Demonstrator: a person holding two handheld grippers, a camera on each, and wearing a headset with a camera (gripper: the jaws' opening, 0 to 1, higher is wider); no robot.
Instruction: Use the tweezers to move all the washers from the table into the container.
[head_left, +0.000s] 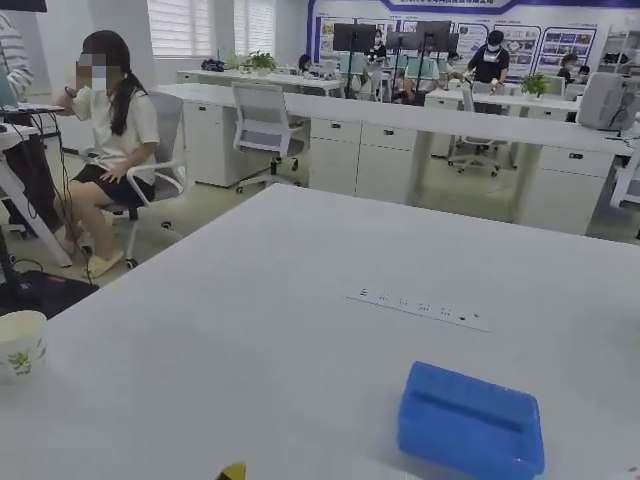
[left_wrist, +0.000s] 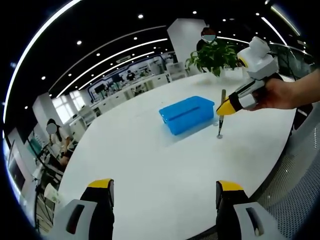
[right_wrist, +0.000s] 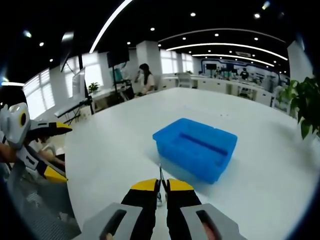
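Note:
A blue rectangular container sits on the white table near its front right. Beyond it lies a short row of tiny dark bits, too small to tell whether they are washers. My right gripper is shut on thin metal tweezers that point at the table just in front of the container. In the left gripper view the tweezers stand nearly upright, tip on the table beside the container. My left gripper is open, holds nothing and is short of the container. A gripper's yellow tip peeks in.
A paper cup stands at the table's left edge. A potted plant stands on the table behind the container. A person sits on a chair beyond the table, with rows of white desks behind.

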